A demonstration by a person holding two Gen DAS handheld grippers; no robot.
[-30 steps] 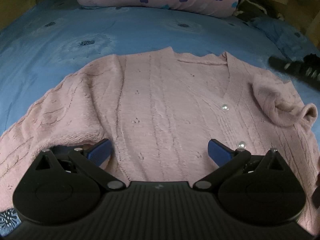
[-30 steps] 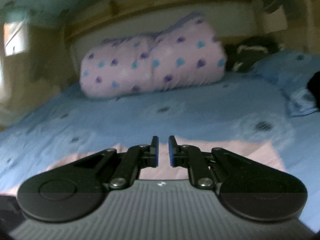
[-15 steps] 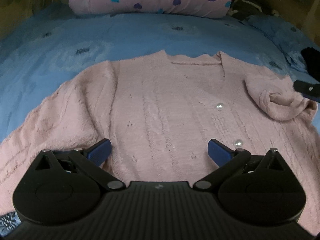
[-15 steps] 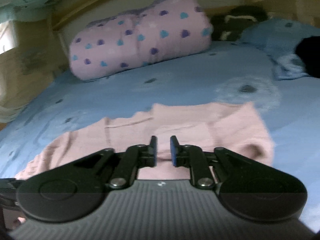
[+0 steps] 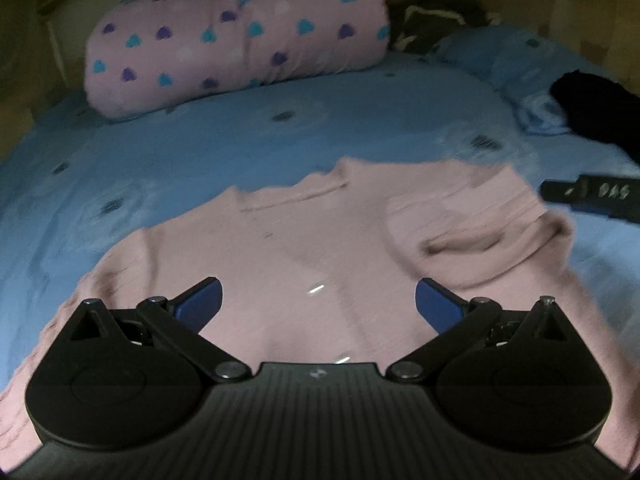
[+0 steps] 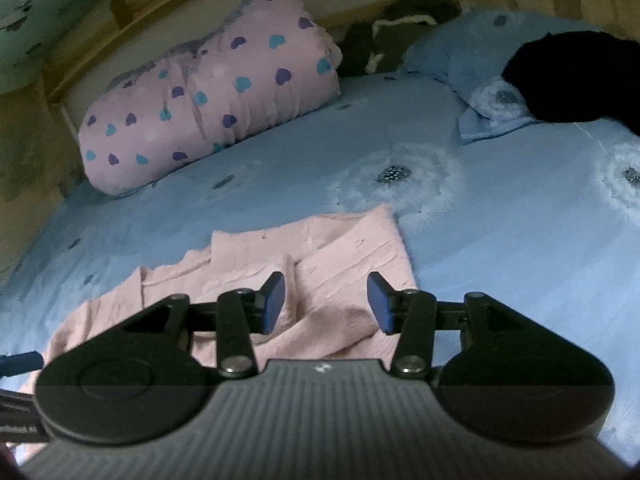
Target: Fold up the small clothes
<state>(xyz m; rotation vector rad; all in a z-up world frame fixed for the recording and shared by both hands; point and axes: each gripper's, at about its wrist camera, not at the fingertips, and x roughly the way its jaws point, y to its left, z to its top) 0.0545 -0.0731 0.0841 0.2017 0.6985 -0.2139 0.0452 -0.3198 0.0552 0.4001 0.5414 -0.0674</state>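
A pink knitted cardigan (image 5: 304, 248) lies flat on a blue bed (image 5: 248, 140). One sleeve (image 5: 472, 236) is folded in over the front of it, on the right side in the left wrist view.

The left gripper (image 5: 318, 300) hangs above the lower part of the cardigan and tips downward toward it. Its blue fingers (image 5: 200, 302) are spread wide apart, and nothing is held between them. This picture is blurry.

The right gripper (image 6: 326, 300) is over the folded sleeve (image 6: 332, 312), near the right edge of the cardigan (image 6: 248, 264). It also tips downward. Its fingers (image 6: 274, 300) are opening and stand partly apart. The pink cloth shows in the gap below them, but the pads do not press on it. The tip of the right gripper shows at the right edge of the left wrist view as a dark bar (image 5: 592, 196), just past the sleeve.

A pink pillow with purple and teal hearts (image 6: 208, 92) lies at the far end of the bed. A blue pillow (image 6: 476, 68) lies to its right, with something black (image 6: 572, 76) on it.
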